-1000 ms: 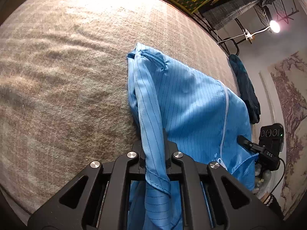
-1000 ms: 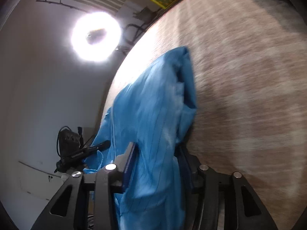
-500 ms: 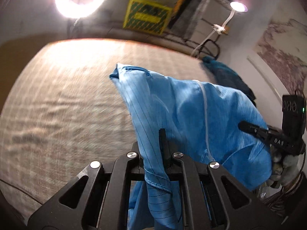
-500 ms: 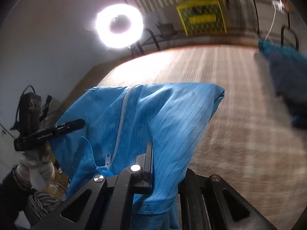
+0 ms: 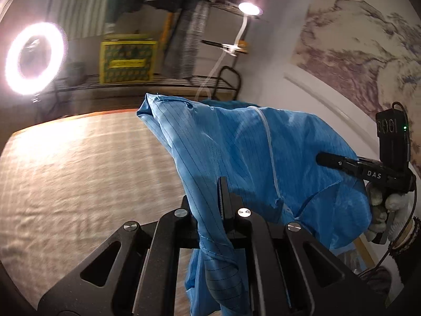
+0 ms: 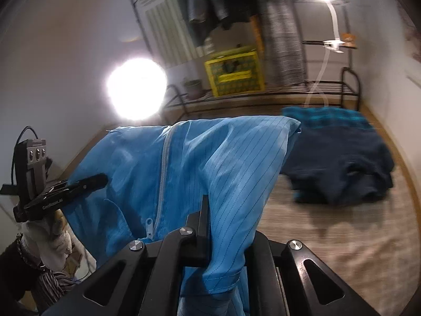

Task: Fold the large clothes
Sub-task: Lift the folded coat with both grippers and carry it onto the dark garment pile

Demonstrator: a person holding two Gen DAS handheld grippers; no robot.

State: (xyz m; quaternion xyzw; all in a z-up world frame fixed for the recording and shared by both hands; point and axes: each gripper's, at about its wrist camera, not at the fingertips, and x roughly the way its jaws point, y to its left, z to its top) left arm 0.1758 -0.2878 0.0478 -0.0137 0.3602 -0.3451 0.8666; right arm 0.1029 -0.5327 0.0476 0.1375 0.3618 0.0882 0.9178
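Observation:
A light blue pinstriped jacket [image 5: 236, 152] with a white zipper hangs in the air between both grippers, lifted off the beige plaid surface [image 5: 79, 173]. My left gripper [image 5: 210, 210] is shut on one edge of the jacket; cloth trails down between its fingers. My right gripper [image 6: 223, 226] is shut on the opposite edge of the jacket [image 6: 210, 163]. Each wrist view shows the other gripper at its side: the right gripper [image 5: 350, 163] in a gloved hand [image 5: 381, 208], the left gripper [image 6: 71, 187] likewise.
A dark blue garment [image 6: 339, 168] lies crumpled on the surface at the far right. Behind are a metal rack [image 6: 315, 87] with a yellow crate [image 6: 234, 75], a ring light [image 5: 34, 58], hanging clothes and a clip lamp [image 5: 248, 9].
Both grippers rose and levelled out, lifting the jacket off the surface. The right gripper's jaws closed tighter on the cloth. The views swung from the surface toward the room's back wall.

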